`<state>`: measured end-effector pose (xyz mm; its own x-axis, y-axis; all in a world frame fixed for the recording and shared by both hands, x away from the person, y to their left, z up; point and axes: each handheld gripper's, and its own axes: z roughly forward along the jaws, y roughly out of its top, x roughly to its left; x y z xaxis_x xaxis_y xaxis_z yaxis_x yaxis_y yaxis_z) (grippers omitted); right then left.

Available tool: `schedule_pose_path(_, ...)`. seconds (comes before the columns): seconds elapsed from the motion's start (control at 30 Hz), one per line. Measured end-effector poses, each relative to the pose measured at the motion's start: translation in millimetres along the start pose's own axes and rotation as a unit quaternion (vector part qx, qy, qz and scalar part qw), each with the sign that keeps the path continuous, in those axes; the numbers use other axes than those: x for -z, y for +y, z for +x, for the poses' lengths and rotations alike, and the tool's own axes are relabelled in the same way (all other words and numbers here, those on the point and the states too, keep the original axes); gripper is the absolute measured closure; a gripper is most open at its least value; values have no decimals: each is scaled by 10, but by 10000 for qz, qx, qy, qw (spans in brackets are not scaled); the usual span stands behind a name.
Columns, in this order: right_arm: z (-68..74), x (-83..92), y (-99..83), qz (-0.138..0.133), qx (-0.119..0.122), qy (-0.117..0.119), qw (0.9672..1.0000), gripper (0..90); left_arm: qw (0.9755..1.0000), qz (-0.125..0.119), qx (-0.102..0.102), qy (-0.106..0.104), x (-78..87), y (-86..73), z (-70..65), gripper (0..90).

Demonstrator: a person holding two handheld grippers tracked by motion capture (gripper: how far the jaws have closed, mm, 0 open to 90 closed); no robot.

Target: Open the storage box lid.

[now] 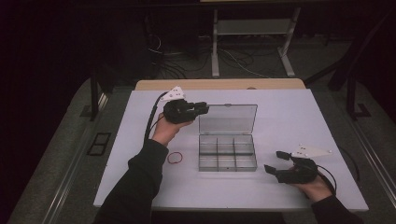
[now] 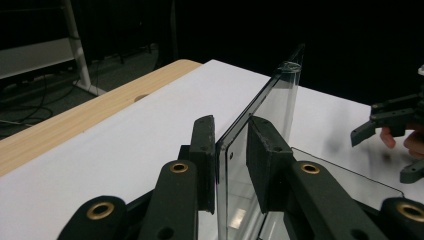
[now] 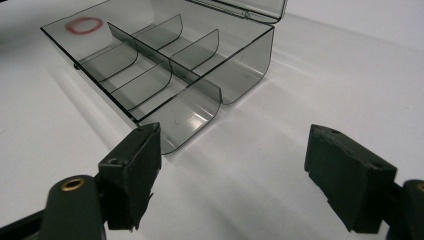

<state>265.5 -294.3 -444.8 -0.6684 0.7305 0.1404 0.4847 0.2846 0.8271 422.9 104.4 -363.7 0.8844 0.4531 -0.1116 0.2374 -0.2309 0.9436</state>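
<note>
Clear plastic compartment box (image 1: 227,153) sits near the middle of the white desk (image 1: 289,121), long axis running left to right across the high view. Its lid (image 1: 228,118) stands raised on the far edge, roughly upright, open side of the box facing up toward the person. Inside: dividers forming six compartments, two rows of three; no contents visible in any of them.

Red rubber band (image 1: 175,157) lies flat on the desk just left of the box, apart from it.

Left hand-held gripper (image 1: 201,108) at the lid's upper left corner, jaws narrow with the lid edge between them; one pad appears to touch the lid, a small gap shows at the other.

Right hand-held gripper (image 1: 274,161) rests on the desk to the right of the box, jaws wide, nothing between them, pointing at the box's right end.
</note>
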Motion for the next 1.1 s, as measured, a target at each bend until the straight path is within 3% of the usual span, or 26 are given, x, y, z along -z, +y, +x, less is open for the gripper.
schedule_pose_path(0.37,-8,6,2,-12,-31,17,10000,227,9998,-16,187,51,-85,-17,130,705)
schedule_pose_path(1.1,-11,12,5,-38,6,14,10000,227,9994,230,105,238,-241,-19,304,630)
